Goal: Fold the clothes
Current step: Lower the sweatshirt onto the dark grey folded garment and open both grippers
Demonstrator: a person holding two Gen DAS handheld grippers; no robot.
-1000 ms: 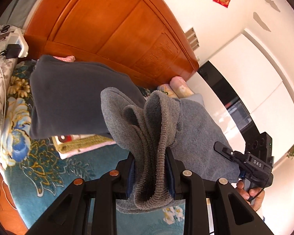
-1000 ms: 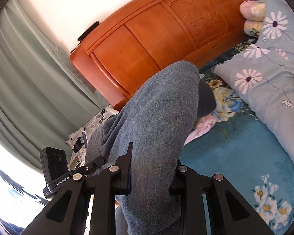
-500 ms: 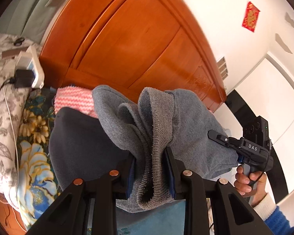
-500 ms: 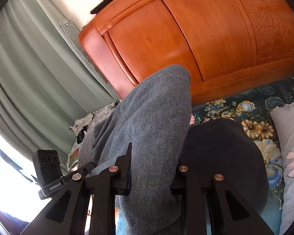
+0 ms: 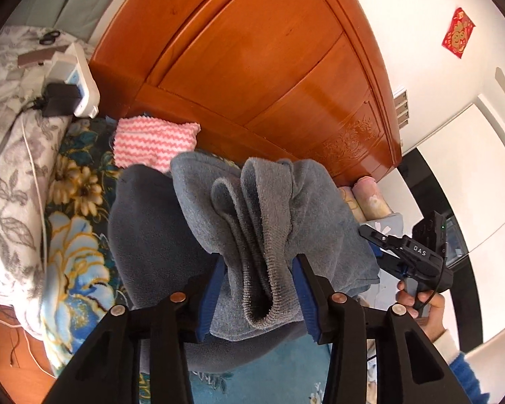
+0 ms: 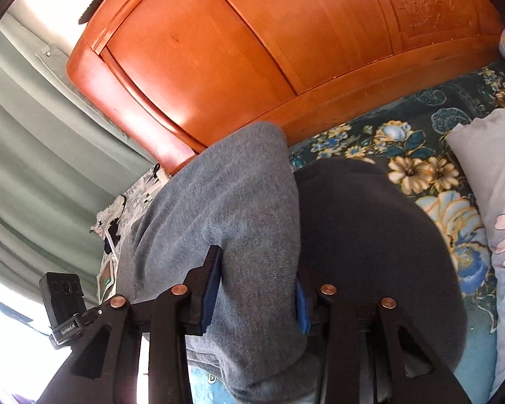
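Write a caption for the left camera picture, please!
Left gripper pinching a bunched grey garment above the bed.

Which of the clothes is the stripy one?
The pink and white cloth by the wooden headboard. It has wavy stripes; the grey garment in the left gripper and the dark grey garment beneath are plain.

dark garment on floral bed

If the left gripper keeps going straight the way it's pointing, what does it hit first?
The left gripper is shut on the grey garment, which would travel with it. Beyond that, probably the dark folded garment on the bed, then the wooden headboard; depth is unclear.
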